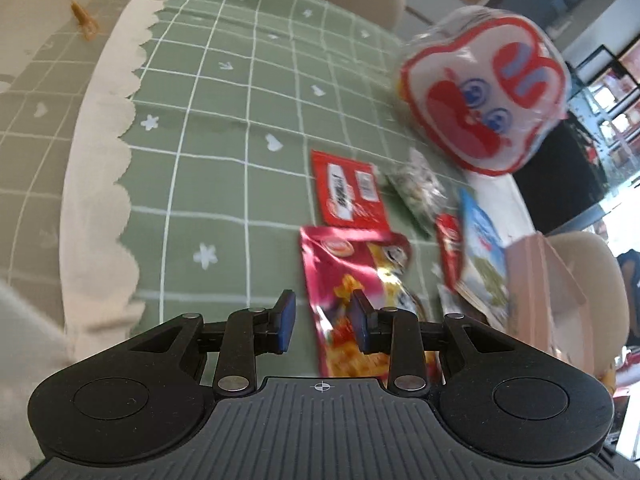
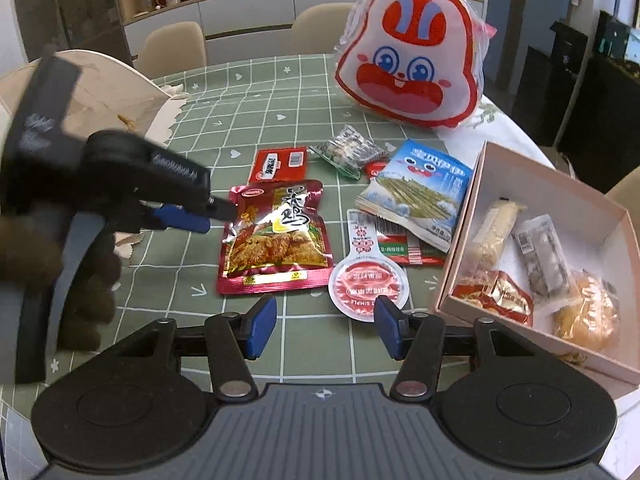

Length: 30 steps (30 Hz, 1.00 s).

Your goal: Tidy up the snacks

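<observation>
- Your left gripper has its blue pads a little apart, around the top edge of the shiny dark-red snack pouch. It may be touching; the picture is blurry.
- Your right gripper is spread wide and holds nothing, just above the round sauce cup whose lid reads "SIMPLE".
- The pink cardboard box on the right holds wrapped snacks.
- The blue packet lies flat beside the box.
- A puffy bunny-face bag stands behind them on the green checked tablecloth.
</observation>
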### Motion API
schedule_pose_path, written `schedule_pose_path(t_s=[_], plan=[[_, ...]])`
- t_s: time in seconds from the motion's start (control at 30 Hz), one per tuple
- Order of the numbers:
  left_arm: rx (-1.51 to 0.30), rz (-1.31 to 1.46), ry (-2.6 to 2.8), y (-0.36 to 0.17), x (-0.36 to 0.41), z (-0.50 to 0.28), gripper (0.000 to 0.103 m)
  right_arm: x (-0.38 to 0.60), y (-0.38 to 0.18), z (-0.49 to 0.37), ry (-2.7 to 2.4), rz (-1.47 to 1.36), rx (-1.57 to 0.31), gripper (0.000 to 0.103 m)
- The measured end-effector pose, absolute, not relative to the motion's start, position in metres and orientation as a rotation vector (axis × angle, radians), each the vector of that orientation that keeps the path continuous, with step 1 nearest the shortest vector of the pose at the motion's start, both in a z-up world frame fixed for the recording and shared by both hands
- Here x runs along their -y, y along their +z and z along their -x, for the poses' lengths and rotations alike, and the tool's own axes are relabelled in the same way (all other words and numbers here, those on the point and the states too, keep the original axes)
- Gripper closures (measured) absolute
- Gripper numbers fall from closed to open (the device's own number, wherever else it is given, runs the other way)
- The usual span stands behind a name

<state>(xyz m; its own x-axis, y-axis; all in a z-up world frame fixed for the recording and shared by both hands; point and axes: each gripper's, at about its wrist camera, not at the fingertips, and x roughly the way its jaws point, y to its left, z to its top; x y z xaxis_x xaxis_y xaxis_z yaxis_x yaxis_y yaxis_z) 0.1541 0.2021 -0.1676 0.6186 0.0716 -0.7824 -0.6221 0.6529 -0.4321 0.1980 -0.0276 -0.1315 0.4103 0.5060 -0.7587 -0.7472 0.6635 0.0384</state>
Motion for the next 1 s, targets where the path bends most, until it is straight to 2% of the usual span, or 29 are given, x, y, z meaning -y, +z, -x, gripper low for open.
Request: schedule_pose_path(t_s=[0.07, 0.2, 0.3, 0.4, 0.53, 0.6, 0.8, 1.0], plan=[[-0.794, 0.713, 0.434, -0.159, -0.205, -0.162, 0.070, 0.027, -0.134, -0.201, 0.800, 0.320, -0.839, 0.064], [-0.751, 0.623, 0.412, -0.136, -0.211, -0.199, 0.070, 0.029, -0.132, -0.210, 0.792, 0.292, -0.869, 0.064], [-0.793, 0.522, 0.439, -0.134, -0.212, -0.241, 0.070, 0.037, -0.126, -0.209, 0.771, 0.274, -0.867, 0.063], [-0.841, 0.399, 0.494, -0.139, -0.212, -0.267, 0.069, 0.050, -0.118, -0.212, 0.755, 0.278, -0.849, 0.059], [-0.927, 0.391, 0.467, -0.150, -0.223, -0.278, 0.069, 0.040, -0.097, -0.252, 0.789, 0.234, -0.884, 0.052], [-0.989, 0.332, 0.424, -0.157, -0.219, -0.282, 0.069, 0.013, -0.086, -0.282, 0.792, 0.230, -0.930, 0.037], [-0.968, 0.450, 0.375, -0.158, -0.220, -0.244, 0.069, -0.088, -0.106, -0.380, 0.754, 0.196, -1.085, 0.036], [-0.934, 0.540, 0.385, -0.151, -0.216, -0.197, 0.069, -0.149, -0.159, -0.406, 0.654, 0.279, -1.149, 0.036]])
